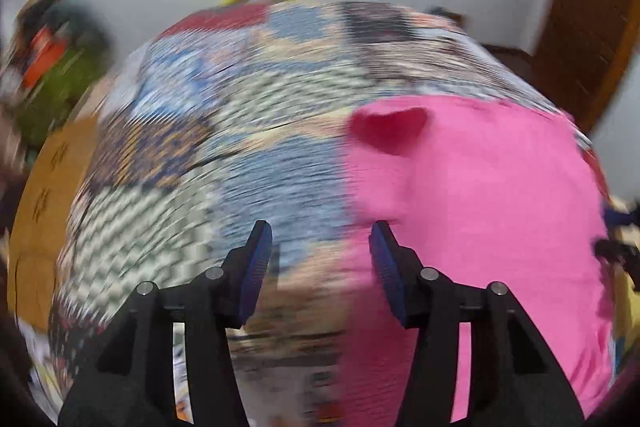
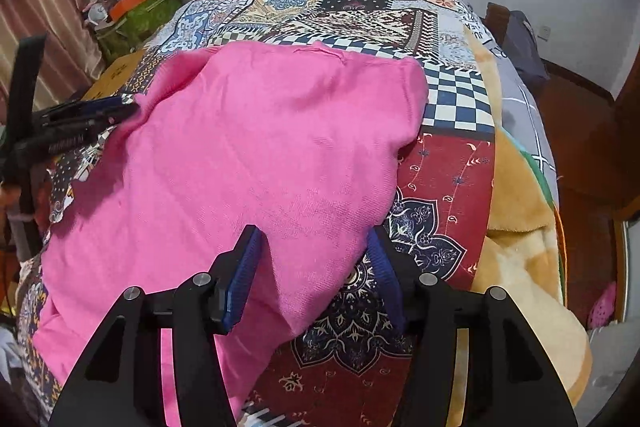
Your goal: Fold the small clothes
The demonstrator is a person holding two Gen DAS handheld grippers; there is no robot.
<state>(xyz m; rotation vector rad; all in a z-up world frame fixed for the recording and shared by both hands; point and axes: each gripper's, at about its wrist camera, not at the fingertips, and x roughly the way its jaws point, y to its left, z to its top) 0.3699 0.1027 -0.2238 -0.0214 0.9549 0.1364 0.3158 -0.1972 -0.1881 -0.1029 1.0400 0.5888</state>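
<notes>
Patchwork bedding (image 2: 440, 183) covers the bed beneath a pale wall, and a pink garment (image 2: 248, 163) lies spread over it. Right tool (image 2: 316, 267) is released, fingers spread either side of the garment's near right edge. Left tool (image 1: 320, 251), in its own blurred view, is released too, straddling the garment's left edge.

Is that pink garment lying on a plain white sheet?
No, the pink garment lies on a patchwork bedspread of red, blue and checkered patterned panels.
</notes>
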